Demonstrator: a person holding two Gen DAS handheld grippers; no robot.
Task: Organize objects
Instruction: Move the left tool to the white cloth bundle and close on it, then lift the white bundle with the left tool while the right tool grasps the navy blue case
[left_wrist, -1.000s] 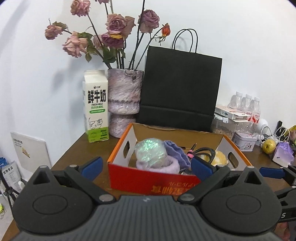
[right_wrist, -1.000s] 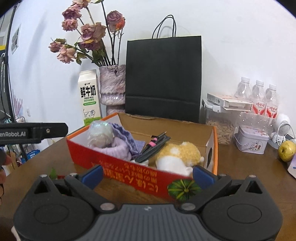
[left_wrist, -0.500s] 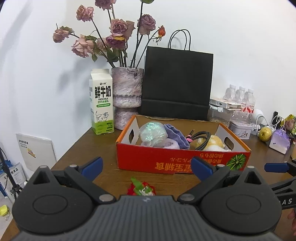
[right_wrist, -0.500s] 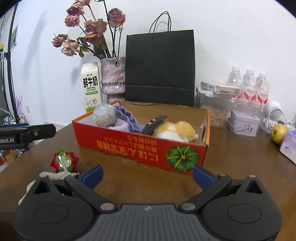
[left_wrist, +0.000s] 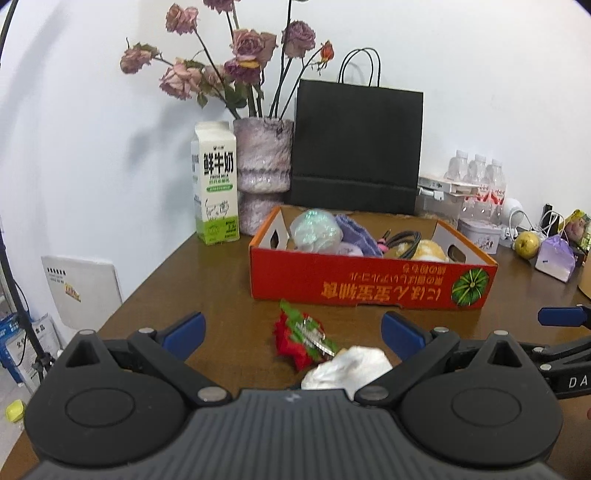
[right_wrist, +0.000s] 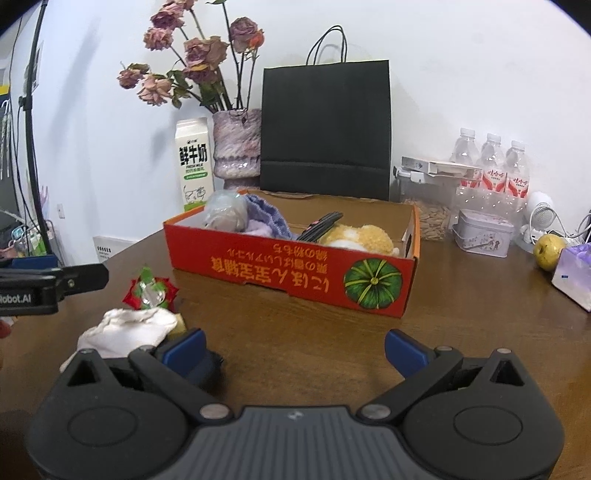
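A red cardboard box (left_wrist: 369, 288) (right_wrist: 280, 269) stands on the brown table and holds an iridescent ball (left_wrist: 314, 229), a purple cloth (left_wrist: 356, 236), a black cable and a yellow plush toy (right_wrist: 360, 236). In front of it lie a red and green wrapped ornament (left_wrist: 301, 338) (right_wrist: 149, 291) and a white cloth (left_wrist: 347, 369) (right_wrist: 127, 328). My left gripper (left_wrist: 291, 330) is open and empty, just behind the ornament and cloth. My right gripper (right_wrist: 293, 349) is open and empty, with the white cloth beside its left finger.
A milk carton (left_wrist: 214, 182), a vase of dried roses (left_wrist: 262, 162) and a black paper bag (left_wrist: 356, 146) stand behind the box. Water bottles (right_wrist: 491, 166), a jar, a tin (right_wrist: 482, 232), a pear (right_wrist: 548, 251) and a purple pouch (left_wrist: 554, 256) are at the right.
Both grippers have pulled back from the box, towards the table's front. The ornament and white cloth have come into view between them. Both stay open.
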